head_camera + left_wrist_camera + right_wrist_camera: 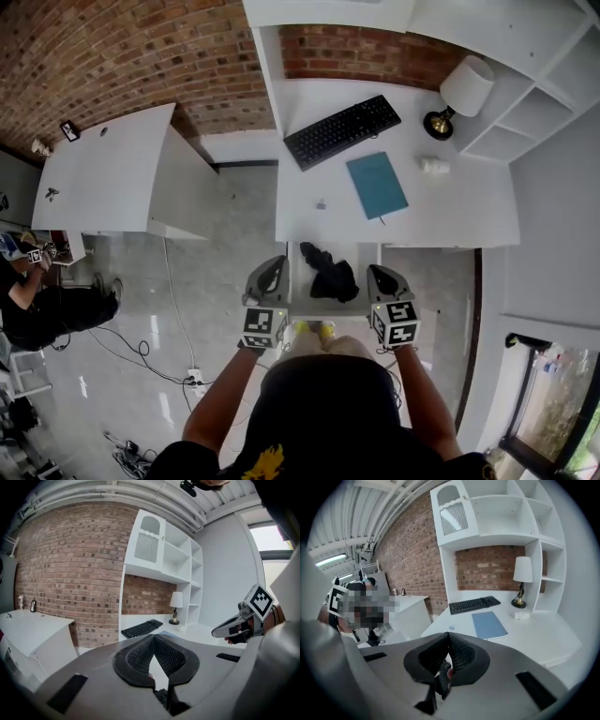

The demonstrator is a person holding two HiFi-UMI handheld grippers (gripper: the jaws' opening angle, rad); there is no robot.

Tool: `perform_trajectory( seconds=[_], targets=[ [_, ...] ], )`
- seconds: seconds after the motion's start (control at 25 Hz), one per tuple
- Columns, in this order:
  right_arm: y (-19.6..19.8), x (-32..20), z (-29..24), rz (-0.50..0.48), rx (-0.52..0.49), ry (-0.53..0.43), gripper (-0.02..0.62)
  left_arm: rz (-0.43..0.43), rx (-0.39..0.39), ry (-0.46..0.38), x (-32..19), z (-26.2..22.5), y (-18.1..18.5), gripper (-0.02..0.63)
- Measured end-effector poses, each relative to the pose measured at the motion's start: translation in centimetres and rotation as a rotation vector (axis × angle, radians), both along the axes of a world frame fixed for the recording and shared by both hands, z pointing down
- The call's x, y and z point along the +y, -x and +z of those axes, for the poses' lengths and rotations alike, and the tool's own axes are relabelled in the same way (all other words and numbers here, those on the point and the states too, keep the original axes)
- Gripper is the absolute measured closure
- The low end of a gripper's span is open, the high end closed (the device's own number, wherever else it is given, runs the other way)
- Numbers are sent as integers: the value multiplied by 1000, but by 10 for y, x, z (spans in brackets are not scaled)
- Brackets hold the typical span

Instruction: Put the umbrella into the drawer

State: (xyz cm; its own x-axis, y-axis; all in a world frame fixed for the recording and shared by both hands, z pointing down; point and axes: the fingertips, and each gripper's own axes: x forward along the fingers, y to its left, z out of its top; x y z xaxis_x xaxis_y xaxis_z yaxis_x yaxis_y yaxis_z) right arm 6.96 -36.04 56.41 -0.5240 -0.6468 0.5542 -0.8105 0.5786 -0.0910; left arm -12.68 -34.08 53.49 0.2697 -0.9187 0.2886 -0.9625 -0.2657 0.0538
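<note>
The umbrella (330, 274) should handle as a light, mostly soft thing: loose fabric over a stiff core of shaft and ribs. The cloth will likely give and slide under the pads, so a pinch on one fold could let the rest sag or unfurl. The firmer hold, as I judge it, is across the middle of the bundle where the ribs lie packed, or on the handle. Which end is the handle I cannot tell. It does not look fragile, though thin ribs could bend under a hard squeeze.

It is black and folded short, but not neatly rolled. The fabric bunches in crumpled lobes, wider at the near end and narrower toward the desk (450, 211). It appears to lie inside the open drawer (302, 286), which stands out from the desk's front edge. In the head view it sits between the two grippers and touches neither.

The left gripper (153, 638) has its jaws together, with the pads meeting at the tips and nothing pinched there. The right gripper (449, 636) is likewise closed tip to tip. A dark shape shows low in the slot under each pair of pads — I cannot tell whether that is the umbrella seen beyond. With the umbrella seemingly in already, closing the drawer looks like what remains
</note>
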Motion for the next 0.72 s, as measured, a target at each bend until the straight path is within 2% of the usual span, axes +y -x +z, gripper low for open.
perform_trajectory(
  seconds=[0.4,0.72],
  targets=[
    [-15,-7,-118,59,-26,-274,594,24,-35,-130,-5,-80,-6,589],
    [-33,-11,-162,134,-42,-366,594,27,7,-182,-2,-130,-1,589]
  ],
)
